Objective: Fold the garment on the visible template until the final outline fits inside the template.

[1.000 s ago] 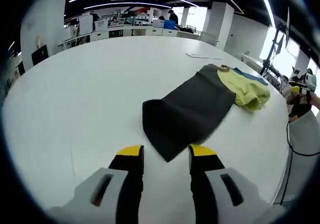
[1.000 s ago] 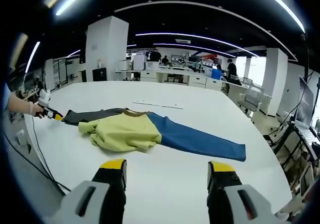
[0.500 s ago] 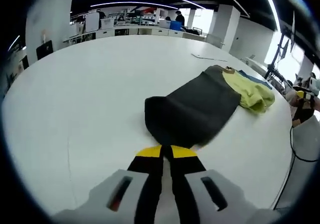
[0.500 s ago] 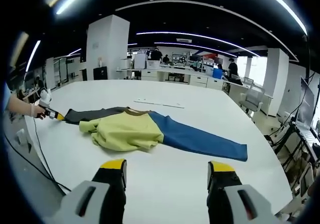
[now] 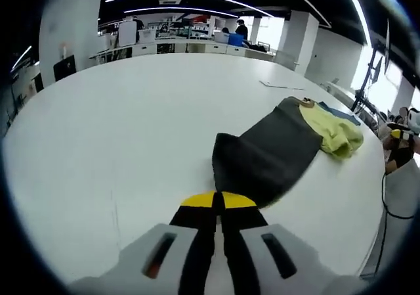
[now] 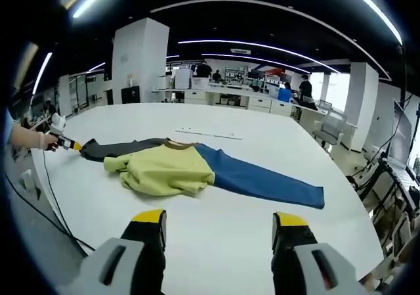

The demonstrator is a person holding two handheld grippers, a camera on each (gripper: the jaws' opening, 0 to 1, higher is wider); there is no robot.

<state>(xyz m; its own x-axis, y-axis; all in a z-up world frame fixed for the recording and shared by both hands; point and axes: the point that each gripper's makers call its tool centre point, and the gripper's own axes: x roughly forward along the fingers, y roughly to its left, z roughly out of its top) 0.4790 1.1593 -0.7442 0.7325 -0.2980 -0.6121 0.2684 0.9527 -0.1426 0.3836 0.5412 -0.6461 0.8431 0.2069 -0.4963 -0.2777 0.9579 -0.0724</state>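
The garment lies on the white table (image 5: 118, 131), with a dark grey sleeve (image 5: 269, 154), a crumpled yellow body (image 5: 336, 131) and a blue sleeve (image 6: 262, 183). My left gripper (image 5: 218, 200) is shut on the near end of the dark sleeve, which bunches up just beyond the tips. In the right gripper view a hand holds this gripper (image 6: 67, 144) at the tip of the dark sleeve (image 6: 121, 150), left of the yellow body (image 6: 164, 170). My right gripper (image 6: 220, 226) stands open above bare table, short of the garment, with nothing between its jaws.
A thin pale strip (image 6: 207, 135) lies on the table beyond the garment. A black cable (image 6: 52, 209) hangs past the table's left edge. Desks, pillars and people stand far behind. The table's edge curves close on the right (image 6: 367, 242).
My left gripper went from open to shut on the dark sleeve's end, and the sleeve's near end has bunched and shifted. My right gripper has stayed open and still.
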